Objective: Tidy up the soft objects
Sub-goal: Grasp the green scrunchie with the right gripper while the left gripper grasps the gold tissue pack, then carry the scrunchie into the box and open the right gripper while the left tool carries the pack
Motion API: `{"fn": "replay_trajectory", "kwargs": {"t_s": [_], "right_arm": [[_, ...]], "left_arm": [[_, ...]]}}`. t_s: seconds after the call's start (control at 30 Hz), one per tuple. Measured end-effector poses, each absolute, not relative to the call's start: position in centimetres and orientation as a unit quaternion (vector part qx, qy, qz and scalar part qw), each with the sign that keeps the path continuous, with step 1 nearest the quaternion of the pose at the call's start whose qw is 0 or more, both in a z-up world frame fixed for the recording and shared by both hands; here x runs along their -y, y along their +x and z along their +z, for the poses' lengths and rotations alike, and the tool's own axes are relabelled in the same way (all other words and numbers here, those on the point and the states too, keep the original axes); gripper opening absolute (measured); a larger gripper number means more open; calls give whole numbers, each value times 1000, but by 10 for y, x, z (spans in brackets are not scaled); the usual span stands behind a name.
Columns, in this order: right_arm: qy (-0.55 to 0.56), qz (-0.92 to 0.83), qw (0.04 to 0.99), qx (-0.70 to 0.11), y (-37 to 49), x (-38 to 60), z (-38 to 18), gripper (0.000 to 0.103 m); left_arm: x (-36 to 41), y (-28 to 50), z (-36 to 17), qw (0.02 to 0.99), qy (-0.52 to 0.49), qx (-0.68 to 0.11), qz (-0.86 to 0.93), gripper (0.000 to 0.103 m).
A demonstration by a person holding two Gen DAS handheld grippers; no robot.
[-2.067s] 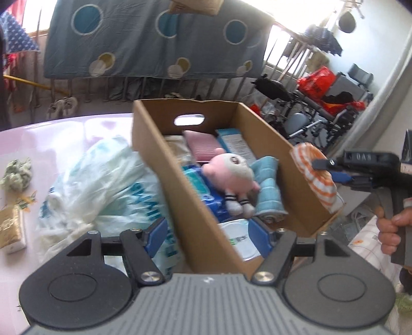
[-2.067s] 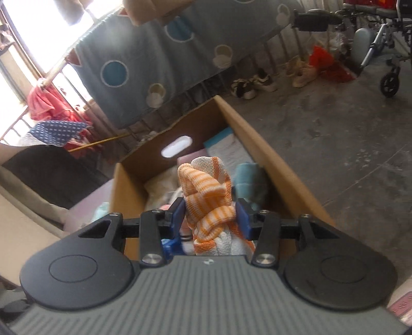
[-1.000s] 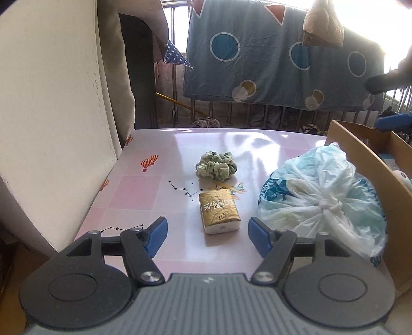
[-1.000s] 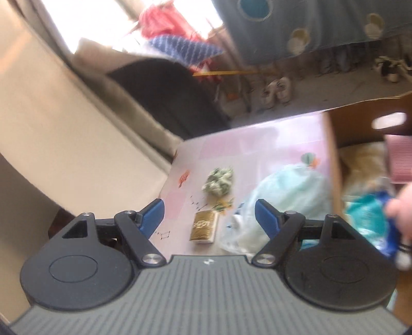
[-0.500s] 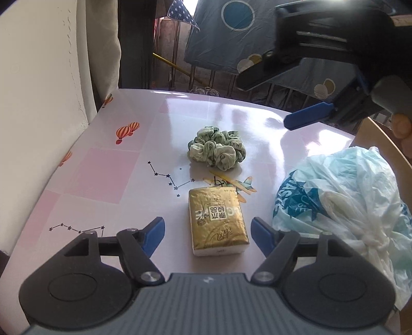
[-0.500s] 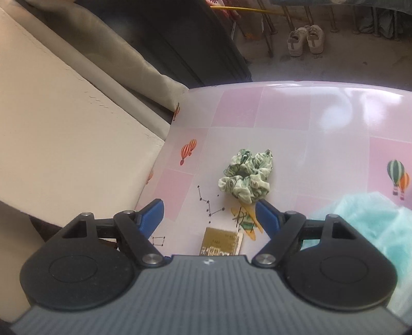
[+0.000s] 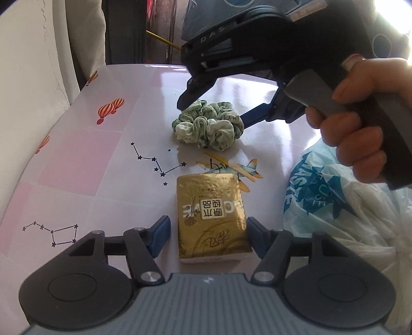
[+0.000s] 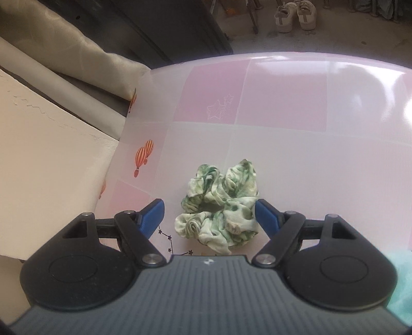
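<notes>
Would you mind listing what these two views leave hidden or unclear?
- Left wrist view: the far edge of the green scrunchie sits behind the right tool.
- Same view: the plastic bag is cut off by the right edge and partly covered by the hand.
- Right wrist view: the scrunchie's near edge is hidden by the tool's body.
- The gold tissue pack is outside the right wrist view.

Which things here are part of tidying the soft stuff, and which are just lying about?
Job:
scrunchie, between the open right gripper fingers
tissue pack, between the open left gripper fingers
plastic bag

Lying about:
table
shoes on the floor
curtain
</notes>
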State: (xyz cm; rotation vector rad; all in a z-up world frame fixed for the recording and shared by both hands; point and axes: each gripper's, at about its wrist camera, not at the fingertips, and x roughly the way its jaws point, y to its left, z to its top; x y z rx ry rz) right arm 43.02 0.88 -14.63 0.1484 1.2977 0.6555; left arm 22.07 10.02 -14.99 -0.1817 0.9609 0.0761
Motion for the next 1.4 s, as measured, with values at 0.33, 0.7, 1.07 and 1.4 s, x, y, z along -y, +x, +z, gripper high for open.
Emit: {"fn": "replay_trajectory", "kwargs": {"t_s": [0.33, 0.7, 1.07, 1.4], "right_arm": [[38, 286, 746, -599, 423, -15, -154, 14], [103, 307, 767, -554, 393, 20, -81, 13], [196, 318, 794, -480, 307, 143, 29, 13], [270, 221, 841, -413, 183, 353, 79, 13]], "left_arm": [[-100, 213, -145, 884, -79, -458, 45, 53], [-114, 175, -118, 887, -113, -445, 49, 53], [-116, 114, -56, 906, -125, -402, 36, 53], [-54, 94, -8, 922, -101, -369, -61, 53]]}}
